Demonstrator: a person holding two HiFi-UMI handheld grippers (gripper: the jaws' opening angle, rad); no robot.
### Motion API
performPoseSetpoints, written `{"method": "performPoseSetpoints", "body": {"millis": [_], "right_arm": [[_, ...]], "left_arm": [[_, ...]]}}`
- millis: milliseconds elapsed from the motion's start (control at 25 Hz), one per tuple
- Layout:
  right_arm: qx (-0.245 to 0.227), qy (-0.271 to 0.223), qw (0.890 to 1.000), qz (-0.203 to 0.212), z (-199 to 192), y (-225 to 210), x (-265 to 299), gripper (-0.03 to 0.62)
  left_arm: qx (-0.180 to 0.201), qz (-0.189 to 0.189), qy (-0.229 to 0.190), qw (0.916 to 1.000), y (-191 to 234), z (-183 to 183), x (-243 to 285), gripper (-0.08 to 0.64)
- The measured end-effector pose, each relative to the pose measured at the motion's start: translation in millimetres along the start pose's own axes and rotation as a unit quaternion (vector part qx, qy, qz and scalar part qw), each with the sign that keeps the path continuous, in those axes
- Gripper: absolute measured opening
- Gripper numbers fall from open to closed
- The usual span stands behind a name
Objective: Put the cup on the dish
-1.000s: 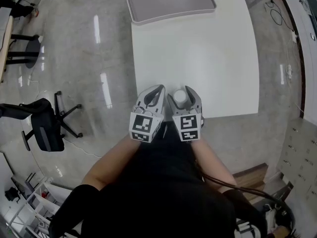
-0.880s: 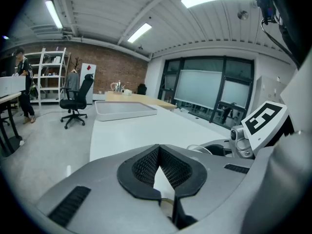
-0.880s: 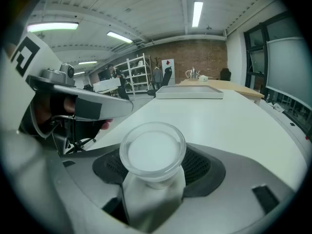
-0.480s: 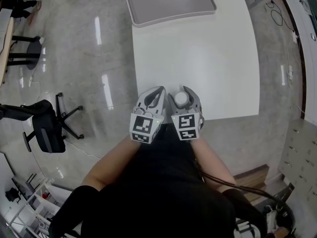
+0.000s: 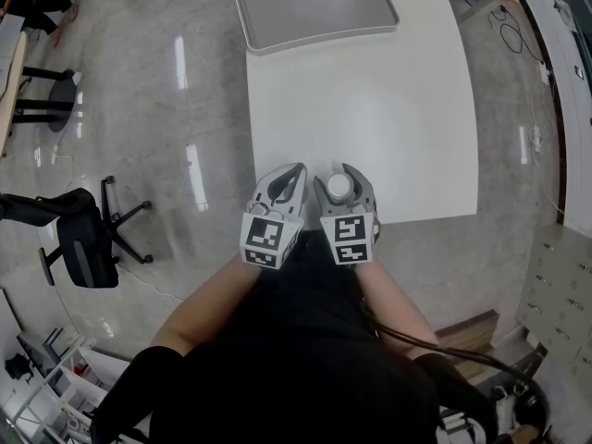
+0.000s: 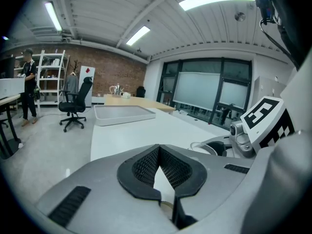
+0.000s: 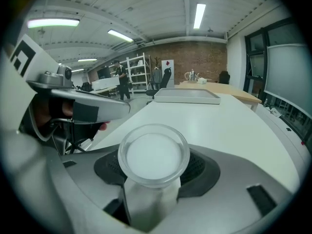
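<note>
Left claw (image 5: 296, 168): jaws closed tip to tip, nothing between them. It sits at the near edge of the white rectangular tabletop (image 5: 370, 109), just beside the right claw.

Right claw (image 5: 343, 172): jaws clamped on the small translucent white plastic cup (image 7: 153, 156). The cup is upright with its round rim up, and the pads grip its body below the rim. In the head view the cup (image 5: 339, 185) is over the tabletop's near edge. Can't tell whether its base touches the surface.

Mid tabletop is bare white.

The grey rectangular tray-style dish with a raised rim (image 5: 314, 9) lies at the far end of the tabletop, well apart from the cup. The left gripper view shows the same dish (image 6: 124, 114) straight ahead.

A black swivel office chair (image 5: 81, 239) stands on the glossy grey floor (image 5: 139, 109), off to the left of the tabletop.
</note>
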State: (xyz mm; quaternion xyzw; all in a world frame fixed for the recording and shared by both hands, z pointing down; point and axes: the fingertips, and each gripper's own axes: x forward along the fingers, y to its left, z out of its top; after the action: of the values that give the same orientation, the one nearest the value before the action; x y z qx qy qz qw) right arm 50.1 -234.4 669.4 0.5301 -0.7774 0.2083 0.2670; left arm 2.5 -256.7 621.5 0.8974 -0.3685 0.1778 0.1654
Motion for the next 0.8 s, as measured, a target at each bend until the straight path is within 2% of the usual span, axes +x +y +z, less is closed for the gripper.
{"method": "performPoseSetpoints", "body": {"millis": [160,360,800], "right_arm": [[-0.004,-0.014,1.000,-0.003,24,-3,-17,0.249],[-0.018,-0.024,1.000,-0.002,63,-4,-46,0.249],[-0.057,-0.052,0.997,0.007,128,-6,-93,0.249]], "left_arm": [[0.005,0.001,-0.017,0.9998,-4,19,-6,0.001],[0.015,0.008,-0.051,0.9986,-8,62,-18,0.000],[0.032,0.023,-0.121,0.9918,-17,136,-38,0.000]]}}
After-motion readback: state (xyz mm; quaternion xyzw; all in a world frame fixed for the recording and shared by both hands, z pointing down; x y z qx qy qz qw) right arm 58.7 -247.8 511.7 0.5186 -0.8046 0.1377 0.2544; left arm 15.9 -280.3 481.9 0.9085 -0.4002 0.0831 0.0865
